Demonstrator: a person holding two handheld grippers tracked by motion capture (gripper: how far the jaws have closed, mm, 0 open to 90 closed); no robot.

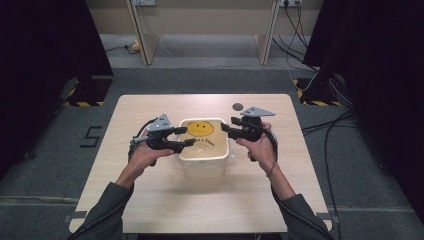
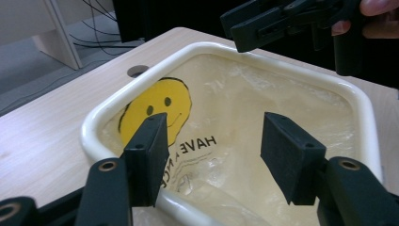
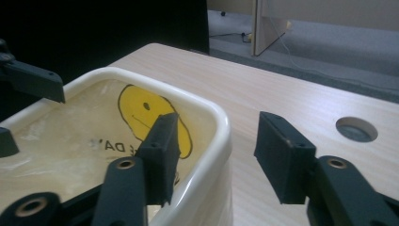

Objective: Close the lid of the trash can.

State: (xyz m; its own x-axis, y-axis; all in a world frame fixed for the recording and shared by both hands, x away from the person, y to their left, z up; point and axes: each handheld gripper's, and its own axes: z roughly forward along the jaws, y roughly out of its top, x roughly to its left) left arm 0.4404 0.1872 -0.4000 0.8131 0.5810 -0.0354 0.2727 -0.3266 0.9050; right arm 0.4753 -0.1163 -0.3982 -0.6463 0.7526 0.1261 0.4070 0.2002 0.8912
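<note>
Both sleeves (image 1: 107,207) grey-green, long, pushed up to mid-forearm. Thin dark band on right wrist (image 1: 272,170). Left gripper (image 1: 186,136) and right gripper (image 1: 227,125): black bodies, flat rectangular black pads, brass-ringed screw holes at jaw bases, grey three-cornered plate on top of each, black cable trailing back.

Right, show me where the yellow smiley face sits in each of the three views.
High view: the smiley face is centre frame, at the far end inside the cream bin.
Left gripper view: left of centre, above the left jaw.
Right gripper view: left of centre, behind the left jaw.
Shared landmark: the round hole in the table.
</note>
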